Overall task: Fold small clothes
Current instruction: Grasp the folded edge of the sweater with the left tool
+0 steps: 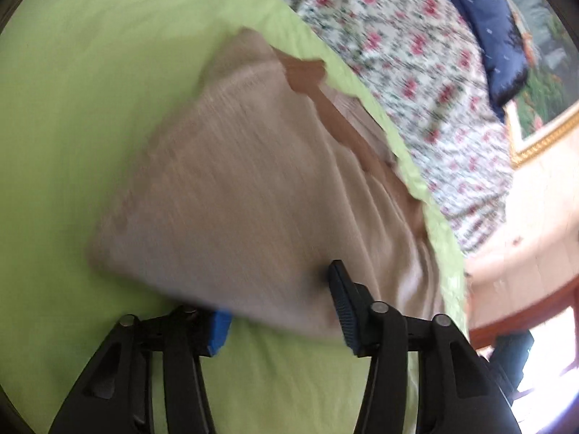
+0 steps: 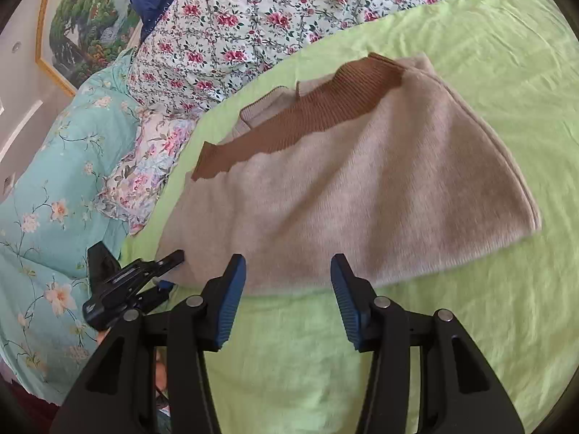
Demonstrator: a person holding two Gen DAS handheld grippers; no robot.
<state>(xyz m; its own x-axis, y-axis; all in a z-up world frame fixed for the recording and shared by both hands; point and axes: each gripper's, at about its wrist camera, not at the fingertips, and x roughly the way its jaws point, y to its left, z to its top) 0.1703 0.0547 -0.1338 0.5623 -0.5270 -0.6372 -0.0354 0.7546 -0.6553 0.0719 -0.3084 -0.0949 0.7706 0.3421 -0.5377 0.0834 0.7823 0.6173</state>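
A beige knit sweater [image 2: 362, 188] with a brown ribbed collar [image 2: 318, 115] lies folded on a green sheet [image 2: 488, 72]. It also shows, blurred, in the left wrist view [image 1: 235, 195]. My left gripper [image 1: 278, 311] is open, its jaws astride the sweater's near edge; the left pad is partly under the cloth. In the right wrist view the left gripper [image 2: 170, 271] sits at the sweater's near left corner. My right gripper [image 2: 287, 289] is open and empty, its fingertips at the sweater's near edge.
A floral quilt [image 2: 253, 18] and a turquoise flowered cover [image 2: 47, 181] border the green sheet on the left. A dark blue pillow [image 1: 495, 36] and a framed picture [image 2: 79, 29] lie beyond. A wooden bed frame [image 1: 524, 318] is at the right.
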